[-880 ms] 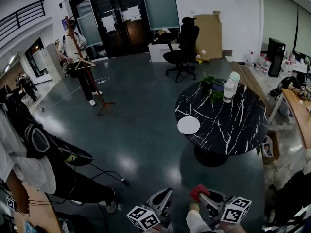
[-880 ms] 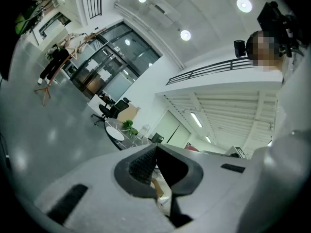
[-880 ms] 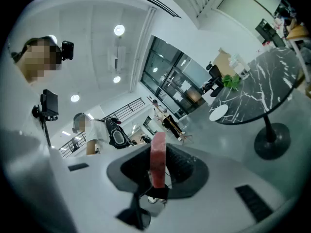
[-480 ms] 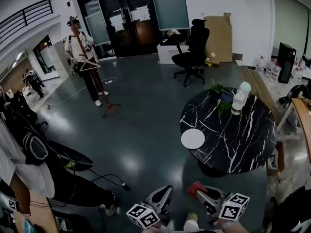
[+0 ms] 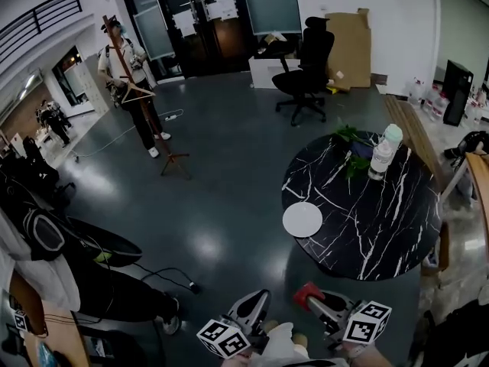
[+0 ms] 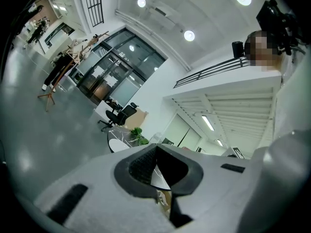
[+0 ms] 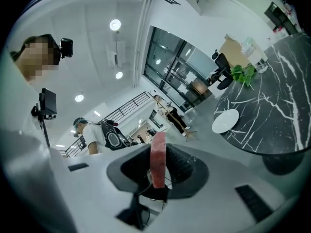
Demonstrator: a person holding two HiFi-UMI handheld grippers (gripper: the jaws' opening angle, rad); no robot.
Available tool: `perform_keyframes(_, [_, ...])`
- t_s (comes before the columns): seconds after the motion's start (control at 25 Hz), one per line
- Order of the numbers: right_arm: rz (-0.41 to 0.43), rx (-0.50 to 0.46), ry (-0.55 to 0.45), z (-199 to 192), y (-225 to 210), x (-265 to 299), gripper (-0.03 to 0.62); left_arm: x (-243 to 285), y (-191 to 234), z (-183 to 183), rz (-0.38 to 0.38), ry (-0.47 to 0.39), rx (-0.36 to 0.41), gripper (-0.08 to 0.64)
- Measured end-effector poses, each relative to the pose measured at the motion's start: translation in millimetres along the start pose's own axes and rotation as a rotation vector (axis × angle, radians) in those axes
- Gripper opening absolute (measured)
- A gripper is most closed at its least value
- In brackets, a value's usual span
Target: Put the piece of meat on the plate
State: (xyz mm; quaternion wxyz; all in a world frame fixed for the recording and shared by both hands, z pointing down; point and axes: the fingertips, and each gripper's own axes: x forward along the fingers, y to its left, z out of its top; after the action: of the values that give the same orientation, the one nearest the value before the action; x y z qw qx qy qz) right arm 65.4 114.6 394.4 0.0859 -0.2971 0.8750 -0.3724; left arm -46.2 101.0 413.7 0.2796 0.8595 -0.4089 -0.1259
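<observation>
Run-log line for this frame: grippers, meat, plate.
left gripper: shut, empty | right gripper: shut on piece of meat | plate: bare, on table

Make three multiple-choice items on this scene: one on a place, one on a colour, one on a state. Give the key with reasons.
1. Where does the plate lie?
A. on the floor
B. on the black table, near its edge
C. on the office chair

2. What colour is the piece of meat?
A. red
B. green
C. white

3. What state is the right tool in?
A. open and empty
B. shut on the piece of meat
C. shut on the plate

Key:
1 B, as the head view shows the white plate resting on the marbled black tabletop close to its rim.
2 A, as the right gripper view shows a red slab standing between the jaws.
3 B, as in that same view both jaws press against the meat's sides, while the plate lies far off on the table.
</observation>
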Motion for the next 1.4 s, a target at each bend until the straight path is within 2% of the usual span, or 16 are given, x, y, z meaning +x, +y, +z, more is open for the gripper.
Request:
perform_keyframes(0.24, [-0.044, 0.025, -0.012, 17.8, -39.0, 7.9, 0.089, 37.6, 21.4, -7.0, 0.001, 0.033, -0.022, 0.006])
perform_keyframes(0.48, [-0.113, 0.043, -0.010, 50.4, -76.7, 23.9, 0.089, 98.5, 44.0, 5.2, -0.045, 0.073, -0.033, 0.006])
perform_keyframes(0.64, [-0.153, 0.036, 0.009, 73.1, -114.7, 50.8, 0.089, 142.6, 68.6, 20.1, -0.066, 0.075, -0.011, 0.006])
perform_keyframes(0.84, [-0.182, 0.066, 0.039, 86.9, -157.0, 93.9, 0.090, 175.4, 114.2, 17.9, -0.029, 0.106, -0.012, 0.006])
perform_keyframes(1.12, [-0.233, 0.077, 0.158, 81.8, -215.6, 146.3, 0.089, 206.1, 171.7, -2.7, 0.014, 0.150, -0.005, 0.006])
perform_keyframes(1.4, [-0.244, 0.084, 0.245, 84.9, -265.9, 181.1, 0.089, 233.6, 220.4, -22.1, 0.043, 0.142, 0.001, 0.006])
